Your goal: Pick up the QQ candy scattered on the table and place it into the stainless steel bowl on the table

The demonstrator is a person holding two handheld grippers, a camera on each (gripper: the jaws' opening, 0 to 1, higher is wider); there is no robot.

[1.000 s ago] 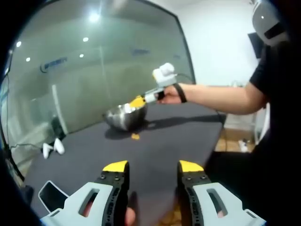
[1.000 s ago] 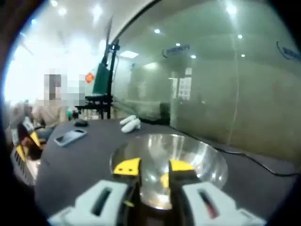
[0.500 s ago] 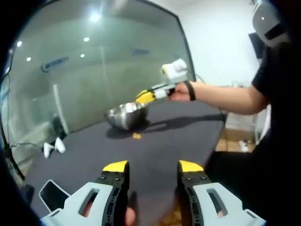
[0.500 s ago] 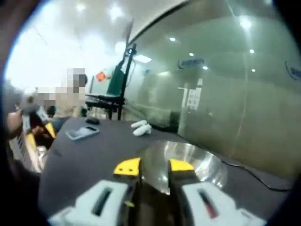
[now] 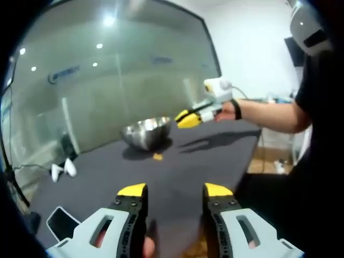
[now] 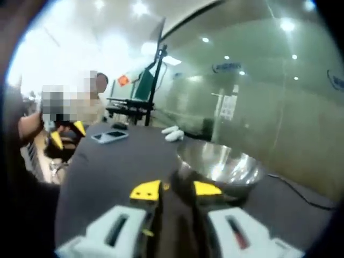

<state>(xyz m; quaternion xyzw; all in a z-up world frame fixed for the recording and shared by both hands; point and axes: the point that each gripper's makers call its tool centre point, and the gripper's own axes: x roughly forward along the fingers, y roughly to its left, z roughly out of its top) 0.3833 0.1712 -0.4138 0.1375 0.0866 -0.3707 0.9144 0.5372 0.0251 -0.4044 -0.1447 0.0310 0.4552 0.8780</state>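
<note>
Left gripper view: both grippers' fingers parted, empty; candy (image 5: 157, 156) beside bowl (image 5: 145, 133).

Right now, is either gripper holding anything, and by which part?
Nothing is held. The left gripper has open jaws with only table between them; the right gripper, near the stainless steel bowl, also has empty, parted jaws.
</note>
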